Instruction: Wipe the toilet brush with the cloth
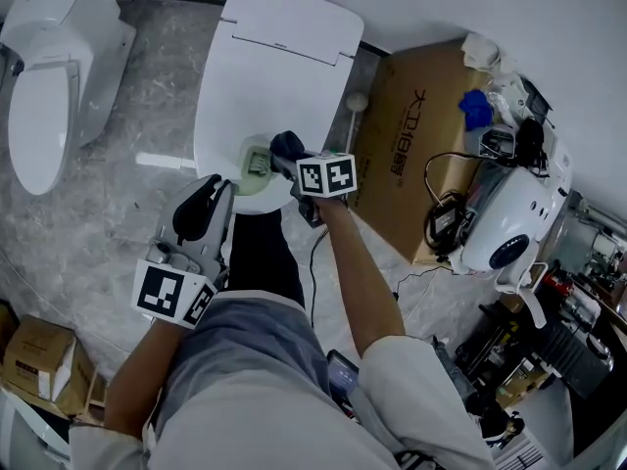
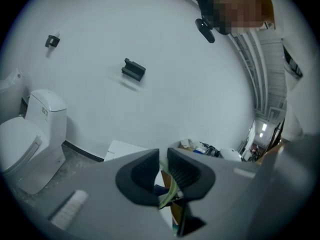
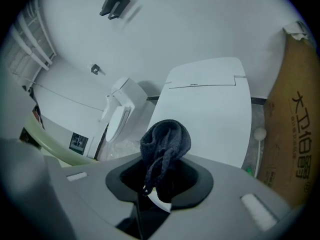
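Both claws closed: right claw (image 3: pixel 159 183) pinches the soft, light cloth (image 3: pixel 165 139) bunched above the toilet lid (image 1: pixel 274 57) near edge, left claw (image 2: pixel 163 171) seemingly nips the light, bendy pale-green toilet brush (image 1: pixel 257 162) at that same edge, best held by its handle.

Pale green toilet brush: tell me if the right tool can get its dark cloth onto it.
Probably yes: the right tool holds the dark bunched cloth right beside the pale green toilet brush, nothing between them.
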Demonstrator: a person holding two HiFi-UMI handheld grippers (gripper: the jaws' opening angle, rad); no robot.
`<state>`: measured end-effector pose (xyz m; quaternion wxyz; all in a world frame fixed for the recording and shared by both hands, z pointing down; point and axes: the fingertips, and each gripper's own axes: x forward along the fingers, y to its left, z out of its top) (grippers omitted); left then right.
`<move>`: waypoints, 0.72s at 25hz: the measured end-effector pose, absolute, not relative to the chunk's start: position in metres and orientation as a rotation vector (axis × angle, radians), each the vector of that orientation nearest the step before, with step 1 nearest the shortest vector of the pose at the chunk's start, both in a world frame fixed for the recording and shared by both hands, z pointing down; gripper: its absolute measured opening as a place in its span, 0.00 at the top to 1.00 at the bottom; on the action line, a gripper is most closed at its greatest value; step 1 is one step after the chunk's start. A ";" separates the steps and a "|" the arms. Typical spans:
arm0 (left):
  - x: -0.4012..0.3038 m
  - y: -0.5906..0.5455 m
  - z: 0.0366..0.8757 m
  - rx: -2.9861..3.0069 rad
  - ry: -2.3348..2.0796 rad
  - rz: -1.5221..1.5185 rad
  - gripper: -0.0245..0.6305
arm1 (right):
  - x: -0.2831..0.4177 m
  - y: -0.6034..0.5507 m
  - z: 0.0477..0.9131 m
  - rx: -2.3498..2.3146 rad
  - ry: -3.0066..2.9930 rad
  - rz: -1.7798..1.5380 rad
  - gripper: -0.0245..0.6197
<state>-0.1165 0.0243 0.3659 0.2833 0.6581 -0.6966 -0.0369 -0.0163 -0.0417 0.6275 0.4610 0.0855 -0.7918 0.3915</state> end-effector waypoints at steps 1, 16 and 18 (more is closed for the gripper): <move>-0.116 0.024 0.366 1.761 -1.865 -0.100 0.96 | -0.018 -0.040 0.626 0.192 -1.954 0.961 0.80; -0.119 0.021 0.369 1.759 -1.868 -0.095 0.96 | -0.044 -0.035 0.634 -0.010 -1.968 0.924 0.80; -0.120 0.021 0.369 1.756 -1.870 -0.094 0.96 | -0.049 -0.034 0.635 -0.039 -1.962 0.931 0.80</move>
